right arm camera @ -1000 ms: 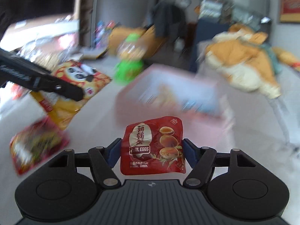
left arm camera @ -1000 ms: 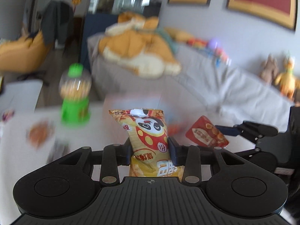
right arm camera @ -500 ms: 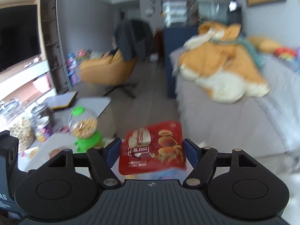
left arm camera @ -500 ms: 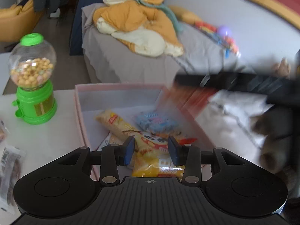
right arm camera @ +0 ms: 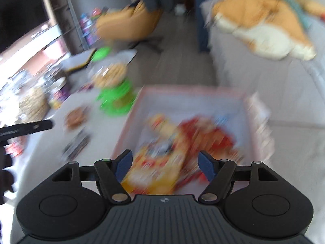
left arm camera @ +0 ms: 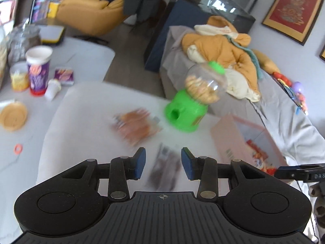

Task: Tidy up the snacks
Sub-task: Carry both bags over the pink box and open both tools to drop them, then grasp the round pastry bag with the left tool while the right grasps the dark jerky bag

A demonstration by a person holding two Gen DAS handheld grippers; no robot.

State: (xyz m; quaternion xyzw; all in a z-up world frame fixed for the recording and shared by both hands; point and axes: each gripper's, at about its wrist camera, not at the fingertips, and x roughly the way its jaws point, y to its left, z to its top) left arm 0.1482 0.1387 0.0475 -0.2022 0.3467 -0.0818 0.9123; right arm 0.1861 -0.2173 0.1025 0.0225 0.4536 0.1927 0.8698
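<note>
With its fingers spread and empty, the left gripper (left arm camera: 163,163) hovers over a dark snack packet (left arm camera: 163,171) on the white table (left arm camera: 85,109), risking knocking the green candy dispenser (left arm camera: 187,109), while the right gripper (right arm camera: 164,165) gapes empty above the pink box (right arm camera: 251,122) of snacks beside a grey sofa (left arm camera: 284,122).

Left gripper (left arm camera: 163,163) fingers spread, holding nothing; right gripper (right arm camera: 164,165) seemingly likewise, though blurred

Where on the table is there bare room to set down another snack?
Bare white table lies left of the brown snack packet, toward the orange lid. It is crowded around the green candy dispenser, the dark packet and inside the pink box.
</note>
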